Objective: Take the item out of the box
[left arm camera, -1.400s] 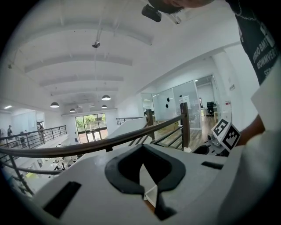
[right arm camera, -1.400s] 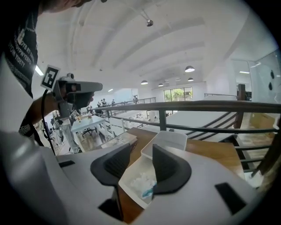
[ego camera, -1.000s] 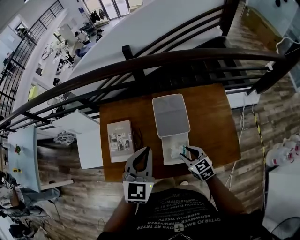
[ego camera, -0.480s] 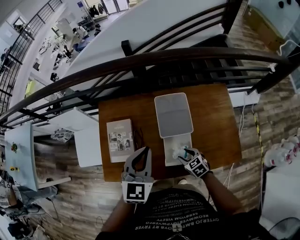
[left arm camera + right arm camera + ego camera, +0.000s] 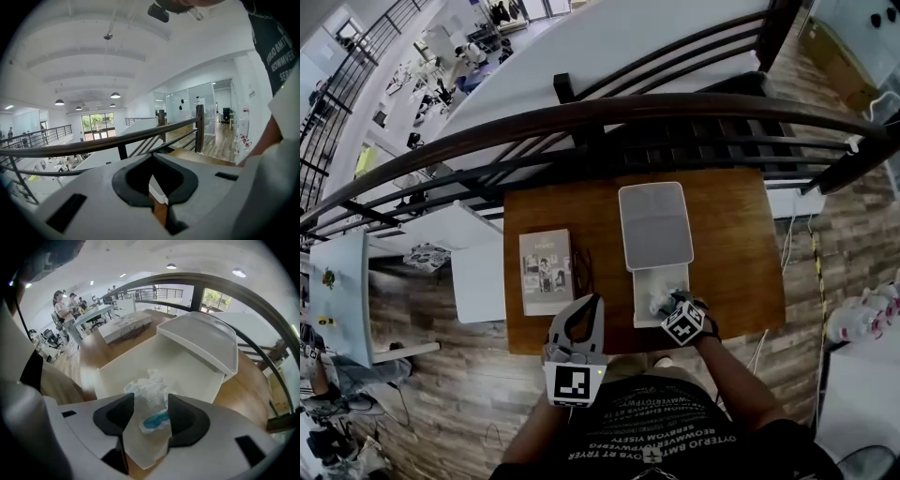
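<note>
The item point(image 5: 148, 382), a crumpled clear plastic bag with something blue showing through it, is lying in the box point(image 5: 190, 373), towards the near end, on the pale floor. From the head view the item point(image 5: 658, 301) is a small pale lump at your end of the box point(image 5: 652, 279), partly under your right tool.

Your right gripper point(image 5: 150, 402) is tipped steeply down into the box, and its jaws have just been opening. Now they're spread wide, one dark pad on each side of the bag, and neither pad presses on it. From above, the right gripper point(image 5: 672, 303) sits over the box's near right corner, marker cube facing up.

The lid point(image 5: 654, 225) is flipped back, lying flat on the table point(image 5: 731, 253) beyond the box and touching its far edge. In the right gripper view the lid point(image 5: 201, 341) overhangs the far wall of the box.

Your left gripper point(image 5: 596, 301) hangs off the table's near edge, left of the box and apart from it. In its own view the left gripper point(image 5: 151, 156) has its tips pressed together with nothing between them, only the hollow between the dark pads.

To the left on the table, well apart from the box, a booklet point(image 5: 546, 272) lies flat. Beyond the table runs a dark railing point(image 5: 581, 117).
</note>
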Tool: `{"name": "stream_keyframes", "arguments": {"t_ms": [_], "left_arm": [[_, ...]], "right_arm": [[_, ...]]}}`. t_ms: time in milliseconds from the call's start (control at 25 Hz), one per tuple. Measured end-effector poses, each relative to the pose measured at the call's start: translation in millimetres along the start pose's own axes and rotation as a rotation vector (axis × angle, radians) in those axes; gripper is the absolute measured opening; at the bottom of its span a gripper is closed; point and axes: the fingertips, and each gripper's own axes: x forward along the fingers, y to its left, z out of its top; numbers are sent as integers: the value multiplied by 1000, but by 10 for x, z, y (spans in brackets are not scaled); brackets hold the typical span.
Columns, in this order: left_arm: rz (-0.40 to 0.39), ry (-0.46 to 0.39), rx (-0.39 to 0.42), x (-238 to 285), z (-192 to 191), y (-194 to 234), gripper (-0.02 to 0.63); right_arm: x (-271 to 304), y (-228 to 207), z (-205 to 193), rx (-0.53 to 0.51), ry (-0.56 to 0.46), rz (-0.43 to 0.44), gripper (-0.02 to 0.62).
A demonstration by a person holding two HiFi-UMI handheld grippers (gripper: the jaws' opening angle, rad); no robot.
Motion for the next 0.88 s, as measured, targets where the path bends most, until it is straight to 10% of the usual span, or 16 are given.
{"name": "stream_keyframes", "arguments": {"t_ms": [360,880], "left_arm": [[41,29,-18,-274,-22,-54,6],[41,-7,-5,-477,143,-493,6]], "right_arm": [[40,6,-58,-73,43,-27,106],[-590,-71,-101,92,-212,-30,31]]}}
